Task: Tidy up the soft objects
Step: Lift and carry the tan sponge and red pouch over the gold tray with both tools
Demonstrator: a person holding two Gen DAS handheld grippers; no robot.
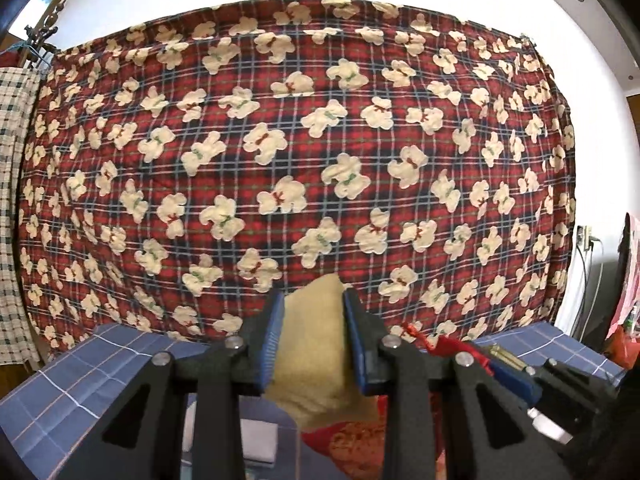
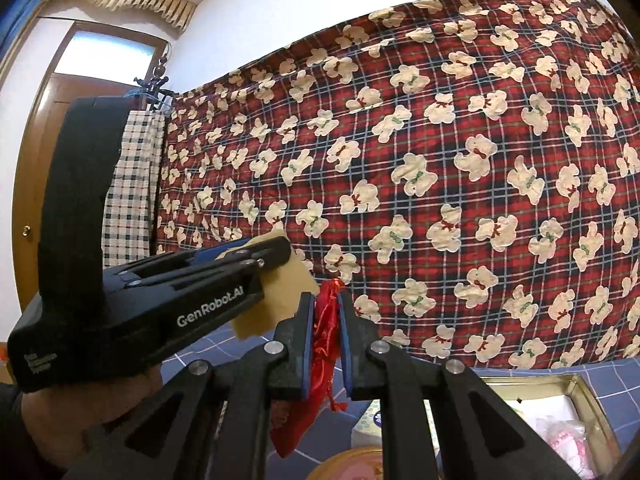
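Observation:
My left gripper (image 1: pixel 314 304) is shut on a pale yellow fuzzy cloth (image 1: pixel 316 356), which fills the gap between its blue pads and hangs below them. In the right wrist view the left gripper (image 2: pixel 276 248) is at the left, with the yellow cloth (image 2: pixel 280 300) hanging from it. My right gripper (image 2: pixel 325 300) is shut on a shiny red satin pouch (image 2: pixel 320 344) that dangles below the fingers. In the left wrist view the right gripper's fingers (image 1: pixel 508 372) lie at the lower right with the red pouch (image 1: pixel 448 346). Both are held above the table.
A red plaid sheet with cream bears (image 1: pixel 304 152) hangs as a backdrop. A blue checked tablecloth (image 1: pixel 80 392) covers the table. An open metal tin (image 2: pixel 576 400) with pale items lies at lower right, and a round lid (image 2: pixel 360 464) below. A door (image 2: pixel 60 128) is at left.

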